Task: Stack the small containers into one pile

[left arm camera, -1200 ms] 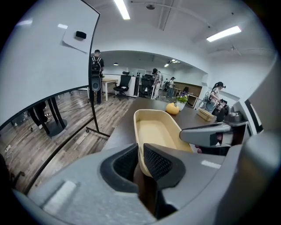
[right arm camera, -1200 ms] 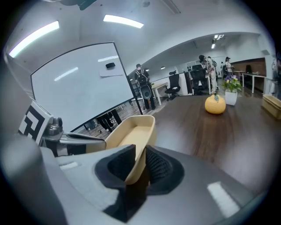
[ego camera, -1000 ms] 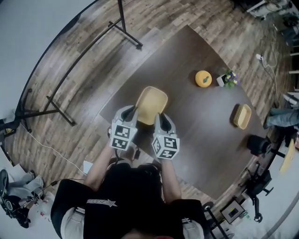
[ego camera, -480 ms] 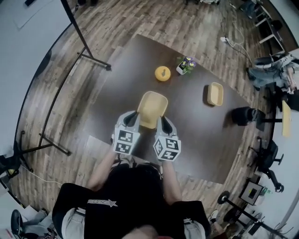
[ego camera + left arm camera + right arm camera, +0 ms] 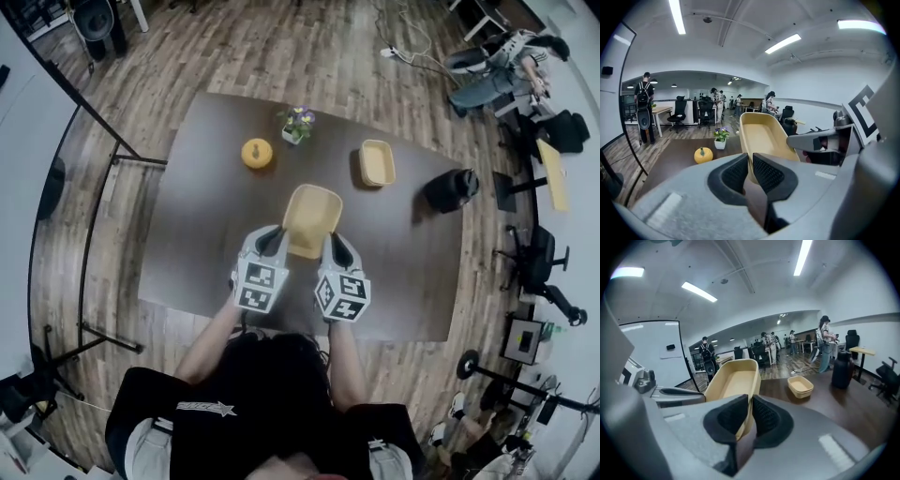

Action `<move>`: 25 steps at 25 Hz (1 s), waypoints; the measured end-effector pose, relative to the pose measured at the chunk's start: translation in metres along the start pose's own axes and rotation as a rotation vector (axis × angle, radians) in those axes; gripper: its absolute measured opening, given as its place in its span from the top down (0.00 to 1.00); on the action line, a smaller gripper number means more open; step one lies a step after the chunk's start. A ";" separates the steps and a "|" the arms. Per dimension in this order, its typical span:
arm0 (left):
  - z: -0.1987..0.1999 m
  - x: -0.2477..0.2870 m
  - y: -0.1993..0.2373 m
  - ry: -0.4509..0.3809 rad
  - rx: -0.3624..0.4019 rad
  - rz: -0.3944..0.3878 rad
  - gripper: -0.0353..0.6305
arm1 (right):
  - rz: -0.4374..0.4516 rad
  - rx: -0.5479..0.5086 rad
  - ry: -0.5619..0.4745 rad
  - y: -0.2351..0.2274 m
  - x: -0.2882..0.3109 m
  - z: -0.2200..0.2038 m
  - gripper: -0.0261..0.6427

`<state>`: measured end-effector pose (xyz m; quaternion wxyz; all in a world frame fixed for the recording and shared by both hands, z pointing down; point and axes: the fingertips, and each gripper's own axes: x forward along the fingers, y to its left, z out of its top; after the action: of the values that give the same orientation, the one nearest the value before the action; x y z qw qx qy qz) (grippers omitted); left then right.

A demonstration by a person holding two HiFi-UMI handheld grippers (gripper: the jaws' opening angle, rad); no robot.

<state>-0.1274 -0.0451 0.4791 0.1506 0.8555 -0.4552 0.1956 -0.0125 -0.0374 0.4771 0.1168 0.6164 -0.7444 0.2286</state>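
A tan oval container (image 5: 311, 220) hangs over the dark table (image 5: 197, 225), held at its near rim from both sides. My left gripper (image 5: 280, 242) is shut on the rim's left part, its pads (image 5: 736, 172) pinching the wall of the container (image 5: 761, 136). My right gripper (image 5: 331, 246) is shut on the right part of the rim (image 5: 751, 401); its jaws have just been closing on that rim. A second, smaller tan container (image 5: 377, 162) sits on the table ahead and to the right, also in the right gripper view (image 5: 800, 386).
A yellow pumpkin-shaped object (image 5: 257, 153) and a small flower pot (image 5: 298, 123) stand at the table's far left. A black bottle (image 5: 450, 189) stands near the right edge. Office chairs and people are beyond the table.
Both grippers have carried the held container across the table. The scene has swung round, and the second container now lies closer, just ahead to the right.
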 end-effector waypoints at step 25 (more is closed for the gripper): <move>0.083 0.219 -0.148 0.016 -0.016 -0.035 0.88 | -0.040 -0.018 0.010 -0.263 0.051 0.069 0.91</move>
<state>0.1250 -0.1591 0.4974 0.1644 0.8606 -0.4403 0.1961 0.2398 -0.1505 0.4923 0.1307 0.6289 -0.7334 0.2226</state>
